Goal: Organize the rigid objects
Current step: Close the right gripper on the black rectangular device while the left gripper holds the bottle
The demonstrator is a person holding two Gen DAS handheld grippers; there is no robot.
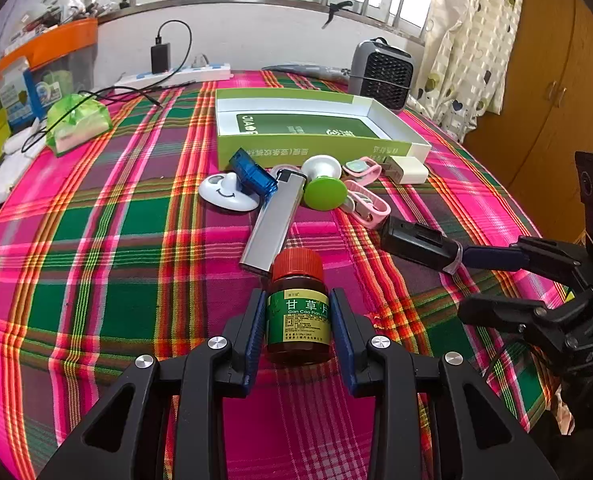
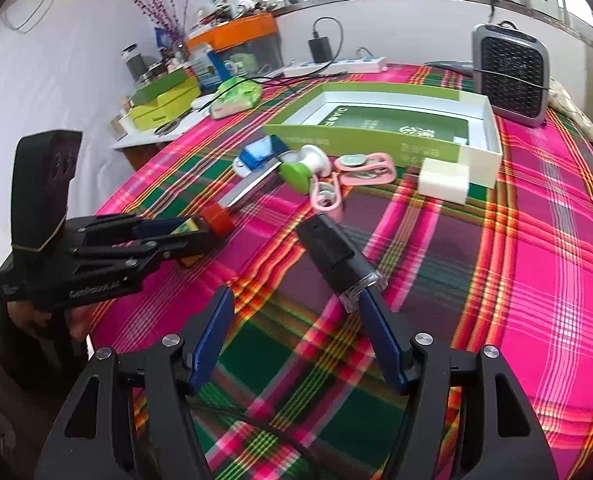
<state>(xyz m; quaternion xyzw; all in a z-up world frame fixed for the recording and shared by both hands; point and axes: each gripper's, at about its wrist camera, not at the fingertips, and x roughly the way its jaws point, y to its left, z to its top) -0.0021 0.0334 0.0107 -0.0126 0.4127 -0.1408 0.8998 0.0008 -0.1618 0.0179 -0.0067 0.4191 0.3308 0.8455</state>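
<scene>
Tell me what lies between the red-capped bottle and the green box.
In the left wrist view, the silver bar runs from just beyond the bottle toward the box. A blue case and a green-and-white knob lie near the box.

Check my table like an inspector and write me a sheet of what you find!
Surface: plaid tablecloth, lying flat.
Job's things: open green box; in front of it a silver bar, blue case, pink watch, white plug.
Clutter: green tissue pack.
Grippers: left gripper shut on the medicine bottle; right gripper open, black gadget by one finger.
Cables: black cable near the power strip.
Surroundings: heater, curtain.
</scene>
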